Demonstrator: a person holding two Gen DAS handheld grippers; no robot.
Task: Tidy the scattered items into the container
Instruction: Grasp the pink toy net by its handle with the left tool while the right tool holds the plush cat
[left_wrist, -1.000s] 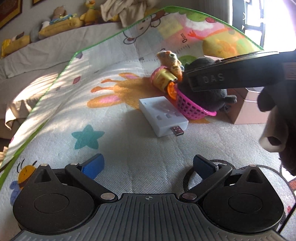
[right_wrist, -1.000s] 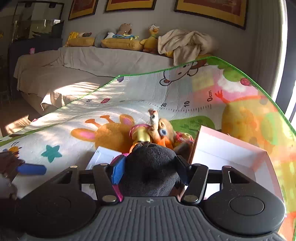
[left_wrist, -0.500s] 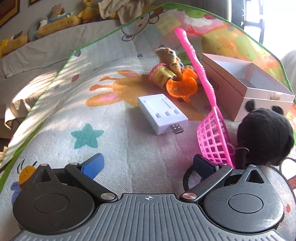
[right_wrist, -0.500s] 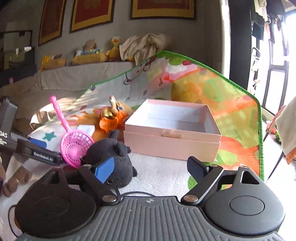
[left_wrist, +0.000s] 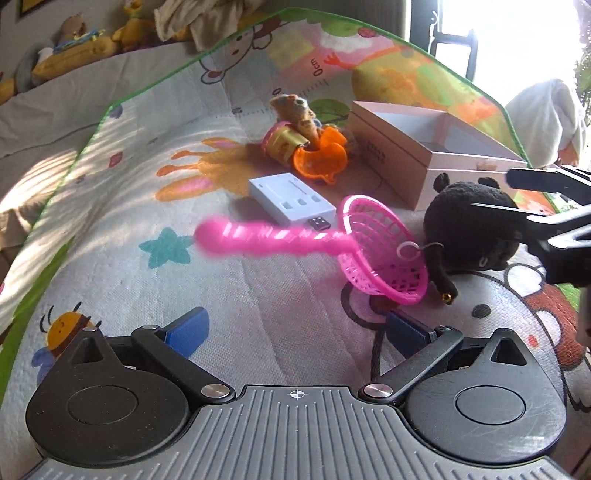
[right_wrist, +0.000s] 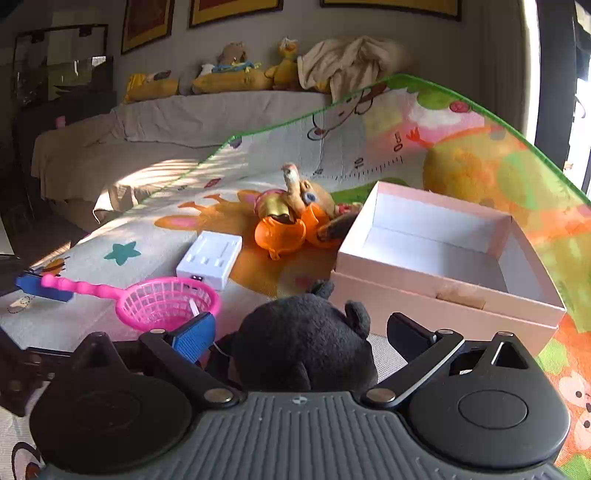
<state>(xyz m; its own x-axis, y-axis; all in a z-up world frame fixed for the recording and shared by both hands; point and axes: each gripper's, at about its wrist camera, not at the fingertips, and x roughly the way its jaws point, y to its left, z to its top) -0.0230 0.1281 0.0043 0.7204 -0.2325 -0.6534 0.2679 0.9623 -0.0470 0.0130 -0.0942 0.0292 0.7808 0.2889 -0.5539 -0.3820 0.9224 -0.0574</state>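
Black plush (right_wrist: 303, 343) between spread, seemingly untouching fingers (right_wrist: 194, 338)

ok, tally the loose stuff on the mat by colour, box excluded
Pink: 1, the scoop net
Black: 1, the plush toy, between the open right claw fingers
White: 1, the charger block
Orange: 1, the plastic toy
Pink and gold: 1, the cylinder toy
Brown: 1, the small plush
Total: 6
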